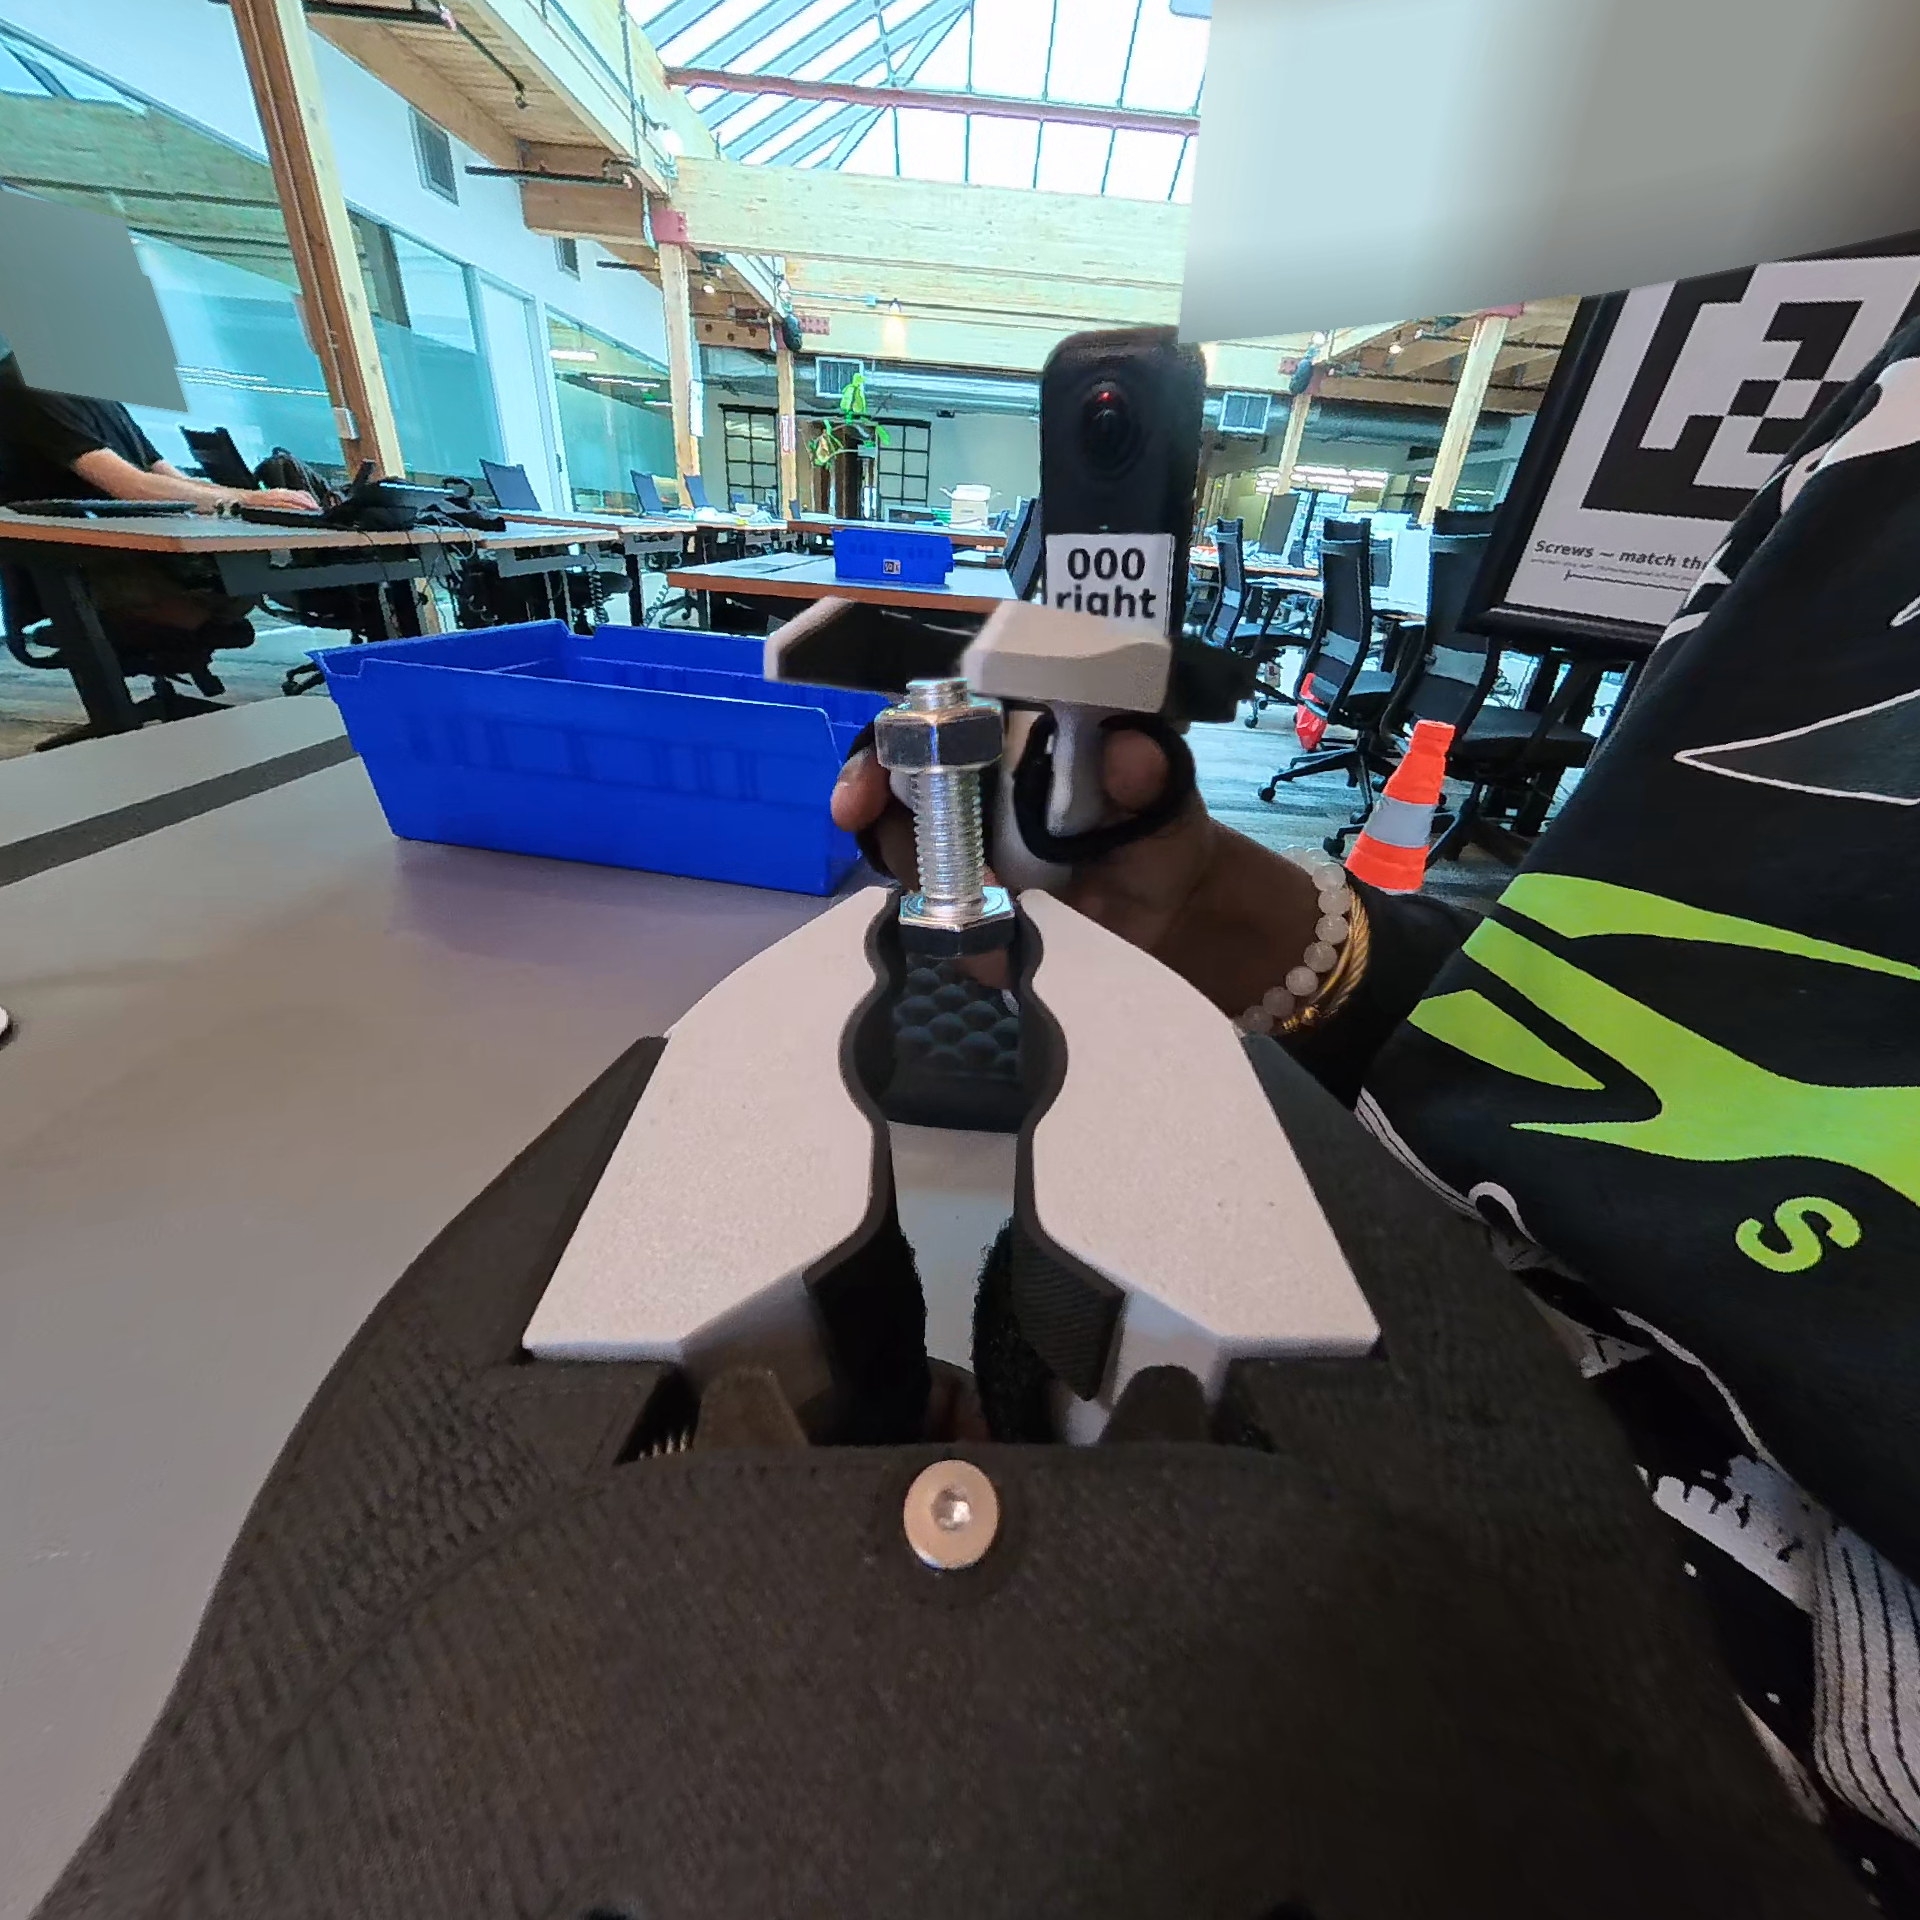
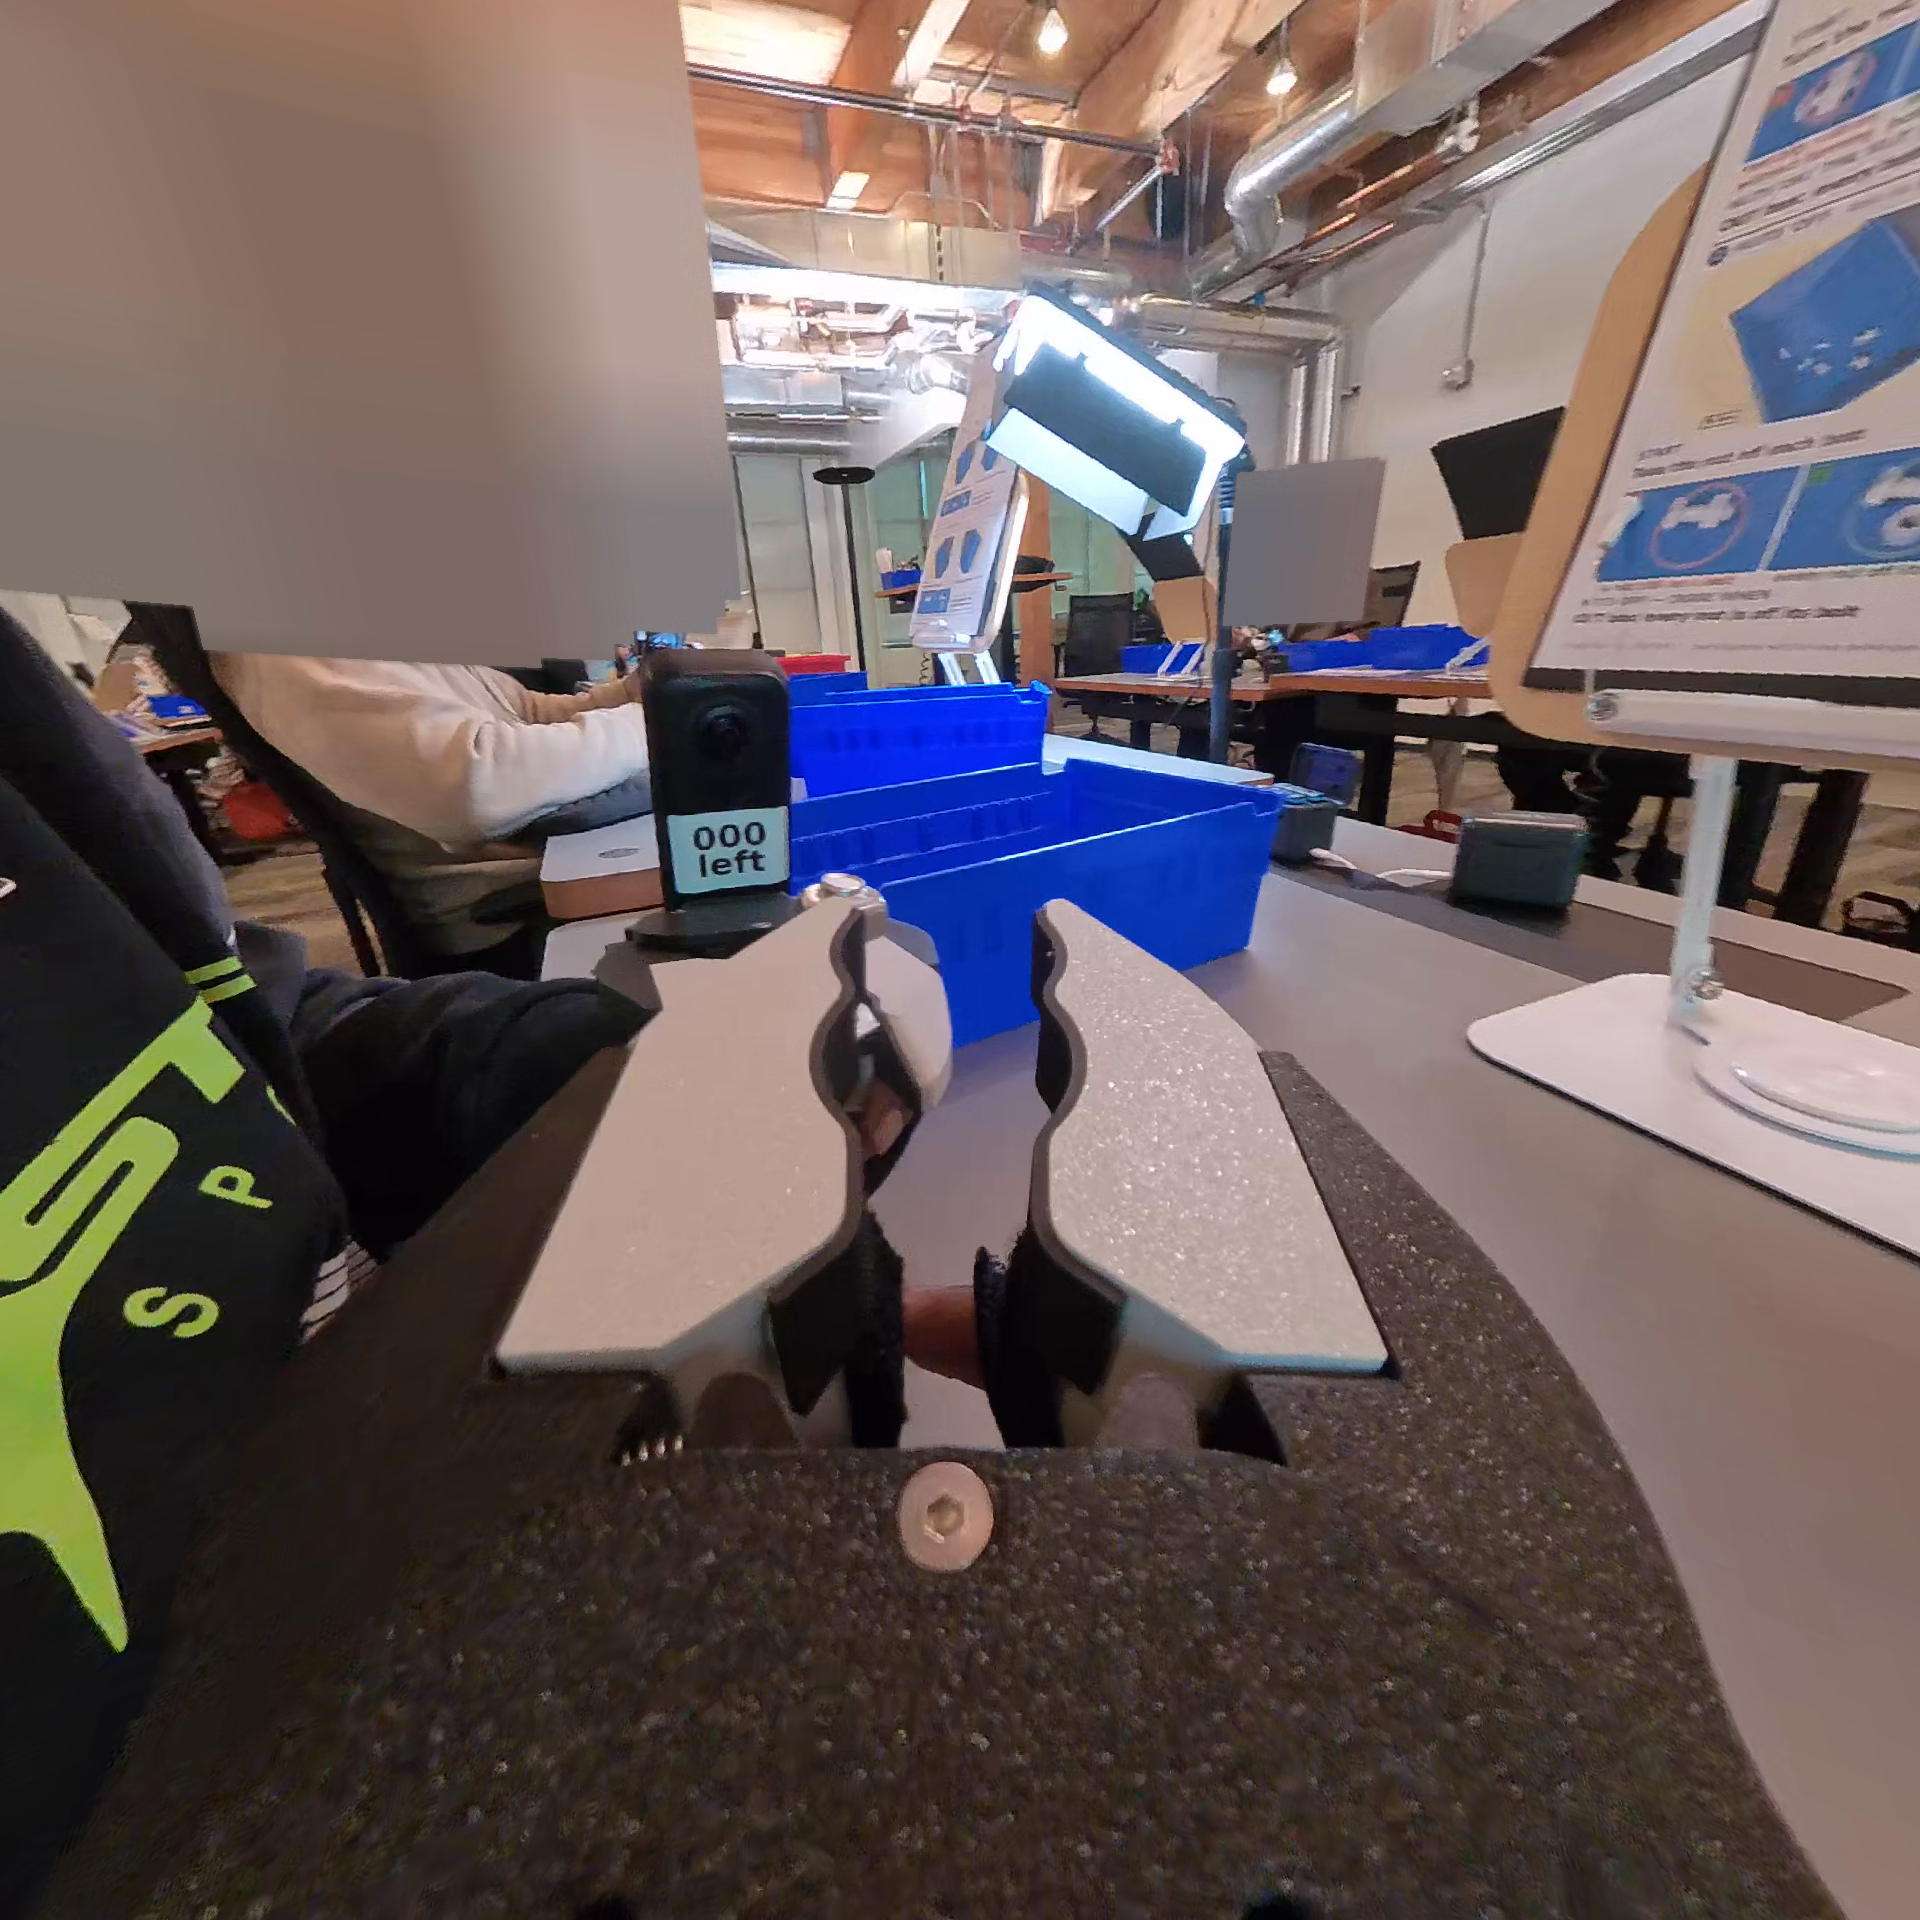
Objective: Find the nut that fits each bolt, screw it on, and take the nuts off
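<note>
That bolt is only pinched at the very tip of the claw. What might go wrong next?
1. The left gripper pinches only the bolt head, so twisting could tip it out.
2. The nut sits near the thread's end; once loose, it may fall on the table, since the open right gripper isn't on it.

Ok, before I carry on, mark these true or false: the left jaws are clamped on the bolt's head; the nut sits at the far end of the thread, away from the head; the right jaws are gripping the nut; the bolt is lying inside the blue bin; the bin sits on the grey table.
1. The left gripper is clamped on the head of the bolt: true.
2. The nut sits at the far end of the thread: true.
3. The right gripper grips the nut: false, its jaws stand apart and empty.
4. The bolt lies in the blue bin: false, it is held upright, outside the bin.
5. The bin sits on the grey table: true.
</note>
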The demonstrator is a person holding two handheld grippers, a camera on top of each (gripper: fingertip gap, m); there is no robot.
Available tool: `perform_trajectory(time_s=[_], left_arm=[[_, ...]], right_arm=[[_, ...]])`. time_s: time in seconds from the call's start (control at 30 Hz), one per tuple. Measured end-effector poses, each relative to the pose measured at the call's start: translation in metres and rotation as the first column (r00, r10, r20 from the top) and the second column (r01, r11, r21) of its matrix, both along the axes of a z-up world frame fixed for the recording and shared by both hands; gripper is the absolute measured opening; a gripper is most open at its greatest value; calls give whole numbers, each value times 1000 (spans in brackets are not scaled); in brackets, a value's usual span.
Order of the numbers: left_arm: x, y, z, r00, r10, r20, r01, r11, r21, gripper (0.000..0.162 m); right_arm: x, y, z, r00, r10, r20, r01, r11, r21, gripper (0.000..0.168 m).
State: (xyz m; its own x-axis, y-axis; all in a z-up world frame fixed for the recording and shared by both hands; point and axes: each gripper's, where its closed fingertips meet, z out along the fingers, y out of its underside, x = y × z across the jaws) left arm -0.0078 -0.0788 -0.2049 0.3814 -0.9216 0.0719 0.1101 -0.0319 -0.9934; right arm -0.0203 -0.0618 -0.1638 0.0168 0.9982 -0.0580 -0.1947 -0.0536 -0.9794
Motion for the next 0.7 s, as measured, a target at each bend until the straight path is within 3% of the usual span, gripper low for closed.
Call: perform_trajectory(time_s=[0.17, 0.47, 0.7], left_arm=[[0, 0, -1, 1000, 1, -5, -1, 1000, 0, 19], [0, 0, -1, 1000, 1, -7, -1, 1000, 2, 19], [0, -1, 1, 1000, -1, 0, 1, 1000, 4, 19]], right_arm=[[-17, -11, -2, 999, 47, 21, -47, 999, 8, 41], [-21, -10, -4, 998, 48, 39, -48, 999, 6, 41], [6, 8, -5, 999, -25, 24, 25, 1000, -1, 17]])
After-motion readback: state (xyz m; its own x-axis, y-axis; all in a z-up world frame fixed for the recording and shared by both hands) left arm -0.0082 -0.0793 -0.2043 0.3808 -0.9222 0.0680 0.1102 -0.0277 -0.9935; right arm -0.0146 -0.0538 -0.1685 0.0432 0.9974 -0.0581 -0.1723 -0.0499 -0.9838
